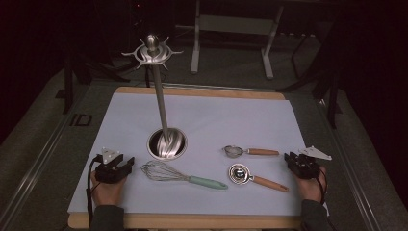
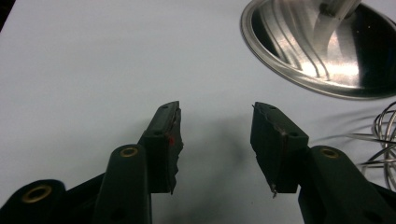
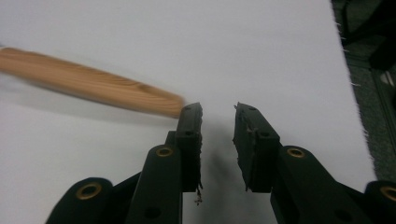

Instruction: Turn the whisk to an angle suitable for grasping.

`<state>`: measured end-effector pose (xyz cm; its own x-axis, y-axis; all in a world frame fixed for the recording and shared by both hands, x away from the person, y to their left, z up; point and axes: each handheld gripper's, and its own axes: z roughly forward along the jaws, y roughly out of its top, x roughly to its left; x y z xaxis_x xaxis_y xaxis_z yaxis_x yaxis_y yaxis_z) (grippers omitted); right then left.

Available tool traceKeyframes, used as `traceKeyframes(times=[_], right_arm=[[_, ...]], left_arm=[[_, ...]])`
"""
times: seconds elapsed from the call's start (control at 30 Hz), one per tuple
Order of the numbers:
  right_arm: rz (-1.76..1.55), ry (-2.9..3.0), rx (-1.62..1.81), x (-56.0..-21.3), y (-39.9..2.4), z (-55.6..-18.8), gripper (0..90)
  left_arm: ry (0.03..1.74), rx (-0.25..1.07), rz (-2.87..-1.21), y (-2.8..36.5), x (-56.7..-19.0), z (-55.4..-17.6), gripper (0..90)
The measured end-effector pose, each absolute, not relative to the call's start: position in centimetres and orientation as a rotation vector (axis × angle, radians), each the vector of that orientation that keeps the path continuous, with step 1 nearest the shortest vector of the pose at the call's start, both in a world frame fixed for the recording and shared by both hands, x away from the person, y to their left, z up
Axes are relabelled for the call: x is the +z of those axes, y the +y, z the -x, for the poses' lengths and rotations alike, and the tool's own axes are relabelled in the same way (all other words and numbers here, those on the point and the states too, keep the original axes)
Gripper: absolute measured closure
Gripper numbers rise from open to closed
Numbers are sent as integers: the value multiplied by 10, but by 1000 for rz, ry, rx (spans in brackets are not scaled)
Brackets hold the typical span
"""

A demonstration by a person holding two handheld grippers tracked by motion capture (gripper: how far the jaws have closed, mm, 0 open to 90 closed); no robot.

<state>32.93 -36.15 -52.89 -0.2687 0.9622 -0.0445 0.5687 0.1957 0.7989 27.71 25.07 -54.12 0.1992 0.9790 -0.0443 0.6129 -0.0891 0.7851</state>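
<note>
We see open white sheet ahead of the left gripper [image 1: 114, 167], up to the round steel base [image 1: 167, 143] of the tall hook stand. To its right, the wire whisk with the mint handle [image 1: 180, 176] blocks sideways passage. The wooden-handled strainer [image 1: 250, 152] and wooden-handled steel egg separator [image 1: 257, 178] crowd the space left of the right gripper [image 1: 302, 163].

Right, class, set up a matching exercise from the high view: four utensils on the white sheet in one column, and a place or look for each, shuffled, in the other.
Things:
1. whisk
2. small strainer
3. egg separator
4. utensil stand

Descriptions:
A. tall pole, round steel base
B. mint-green handle, beside the left hand-held gripper
C. wooden handle, farther of the two from the person
D. wooden handle, nearer of the two to the person

Pairs: 1-B, 2-C, 3-D, 4-A
</note>
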Motion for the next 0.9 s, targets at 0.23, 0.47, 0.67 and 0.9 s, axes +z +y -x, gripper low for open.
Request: traceKeyframes(times=[0.23,0.47,0.67,0.9], right_arm=[[-1350,2032,882,-522,-342,-327,714],[-1321,2101,966,-512,-333,-321,736],[-1270,2197,994,-504,-324,-316,821],[-1188,2345,1072,-499,-306,-310,857]], left_arm=[[1495,714,-1788,249,-541,-275,564],[1487,731,-1804,247,-541,-275,570],[1458,725,-1842,244,-541,-276,567],[1446,716,-1835,245,-541,-275,568]])
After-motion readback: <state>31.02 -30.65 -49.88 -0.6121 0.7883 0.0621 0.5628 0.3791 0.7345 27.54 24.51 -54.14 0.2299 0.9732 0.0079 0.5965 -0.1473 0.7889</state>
